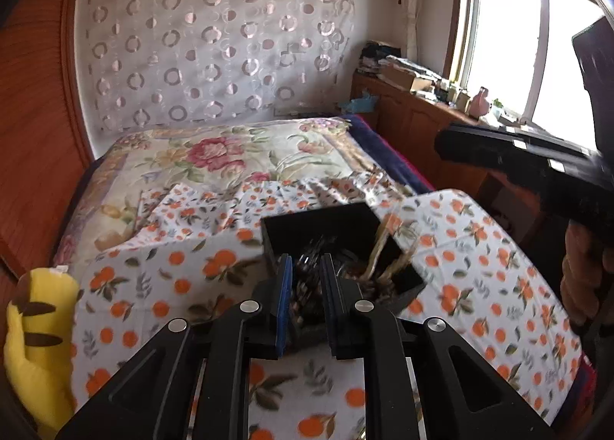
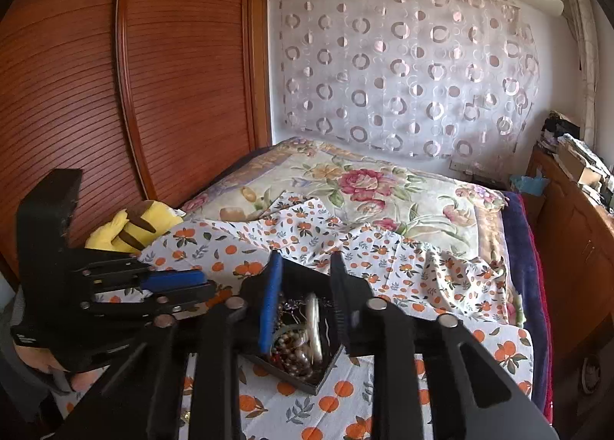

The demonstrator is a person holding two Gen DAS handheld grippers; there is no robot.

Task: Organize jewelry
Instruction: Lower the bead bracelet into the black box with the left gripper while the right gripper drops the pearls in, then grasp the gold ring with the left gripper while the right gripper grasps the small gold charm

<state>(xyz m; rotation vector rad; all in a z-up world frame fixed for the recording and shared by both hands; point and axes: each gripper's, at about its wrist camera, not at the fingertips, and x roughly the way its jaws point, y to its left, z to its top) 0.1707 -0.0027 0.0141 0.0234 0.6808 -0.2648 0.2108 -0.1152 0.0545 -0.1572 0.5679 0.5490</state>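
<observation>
Box: a small black box (image 2: 326, 371) sits on the orange-print cloth (image 1: 479, 279) spread over the bed (image 2: 383, 187), right under both claws.
Jewelry: a tangled heap of beads, pearls and chains (image 2: 299, 340) fills the box; pale straw-like strands (image 1: 387, 252) stick up at one side, and what they are I cannot tell.
Left claw (image 1: 304, 286): spread, nothing pinched, fingers poised over the near edge of the box.
Right claw (image 2: 307, 298): spread as well, nothing between its fingers, hanging above the heap.
Weight: each piece looks light; the whole pile would likely drag along if one strand is pulled.
Feel: chains and strings look limp and slippery, beads hard and round, so a pinch may slide off.
Fragility: thin chains and strung pearls could probably snap under a hard tug.
Where to hold: best pinch a single loose loop or strand near the top of the heap, not a round bead, and lift slowly.
Box grip: stiff walls, so steady it by a rim while the other claw picks.
Nearby: a yellow plush toy (image 2: 130, 227) lies beside the cloth.
</observation>
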